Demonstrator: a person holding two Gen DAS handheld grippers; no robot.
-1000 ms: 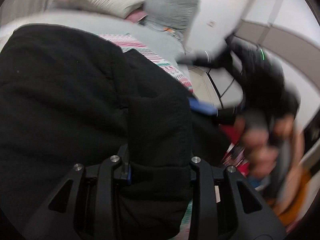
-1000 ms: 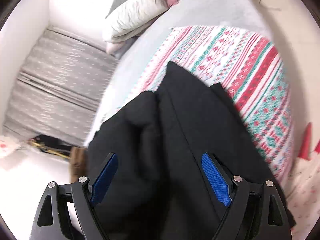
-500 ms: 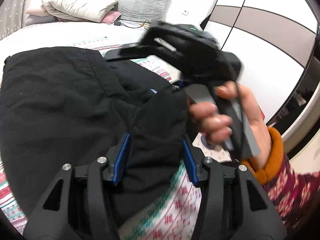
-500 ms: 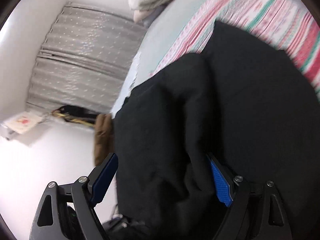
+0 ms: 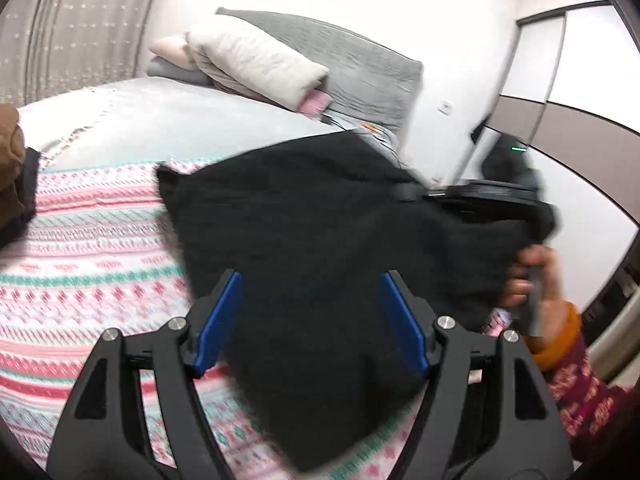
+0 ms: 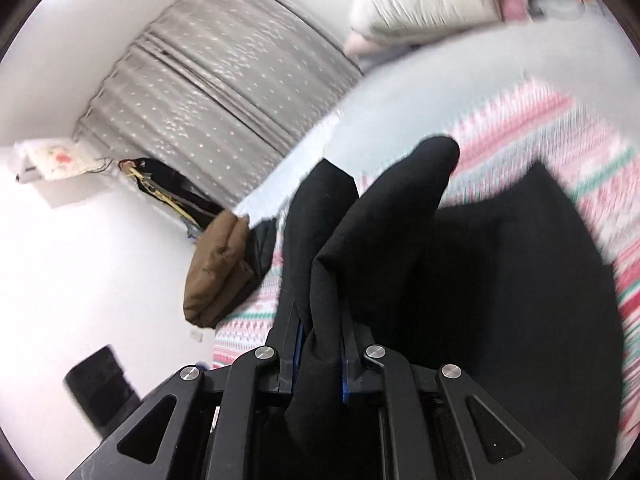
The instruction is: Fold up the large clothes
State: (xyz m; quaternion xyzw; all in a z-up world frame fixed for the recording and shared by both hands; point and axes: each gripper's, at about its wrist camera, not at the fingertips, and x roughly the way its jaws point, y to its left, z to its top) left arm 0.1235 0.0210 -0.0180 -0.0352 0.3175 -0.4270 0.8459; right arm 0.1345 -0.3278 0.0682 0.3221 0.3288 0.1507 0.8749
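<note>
A large black garment [image 5: 320,240] lies partly on the patterned pink, white and teal blanket [image 5: 80,272] on the bed. My left gripper [image 5: 310,320] is open, its blue pads [image 5: 218,320] either side of the cloth without pinching it. My right gripper [image 6: 320,344] is shut on a bunched fold of the black garment [image 6: 380,240] and holds it up off the bed. In the left wrist view the right gripper's body [image 5: 500,196] and the hand holding it sit at the garment's right edge.
Folded brown and black clothes [image 6: 220,272] lie at the bed's left edge, also in the left wrist view [image 5: 12,176]. Pillows [image 5: 256,60] and a grey headboard [image 5: 360,64] at the far end. A grey curtain [image 6: 224,80] and a wardrobe [image 5: 560,128] flank the bed.
My left gripper opened and let go of the black garment, drawing back from it. My right gripper closed on a fold of it and lifted it.
</note>
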